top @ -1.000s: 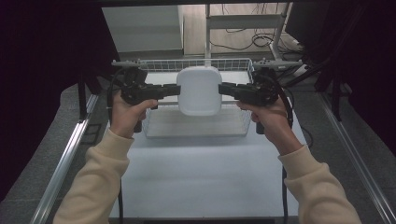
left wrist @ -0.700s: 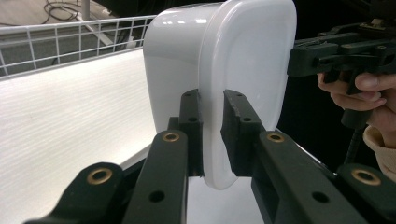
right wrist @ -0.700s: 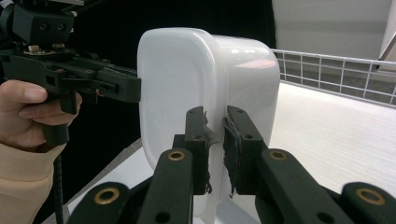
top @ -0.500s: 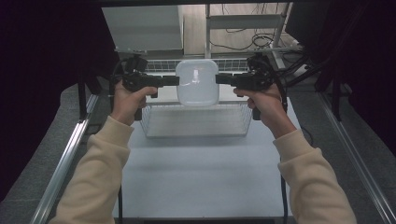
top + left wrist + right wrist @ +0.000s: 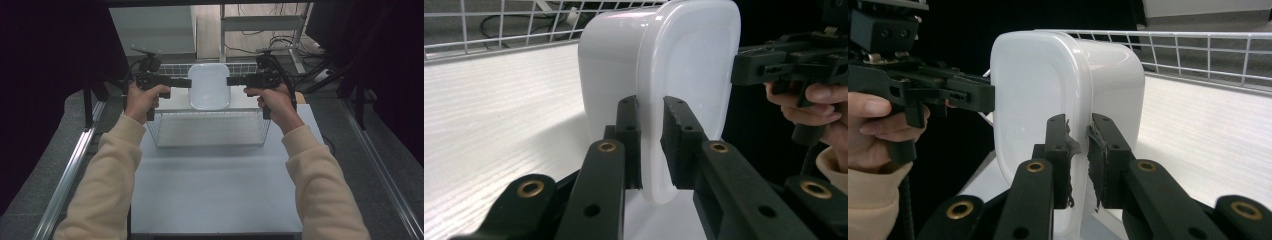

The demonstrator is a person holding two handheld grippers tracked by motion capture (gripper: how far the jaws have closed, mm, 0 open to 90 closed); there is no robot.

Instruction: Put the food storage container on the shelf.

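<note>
Both claws, left claw (image 5: 189, 82) and right claw (image 5: 229, 80), pinch opposite rims of the white tub (image 5: 209, 86) above the wire basket's (image 5: 210, 131) far edge.

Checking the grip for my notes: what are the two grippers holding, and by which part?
Both hold one white translucent plastic container: the left gripper pinches the rim on one side, the right gripper the rim on the opposite side.
</note>
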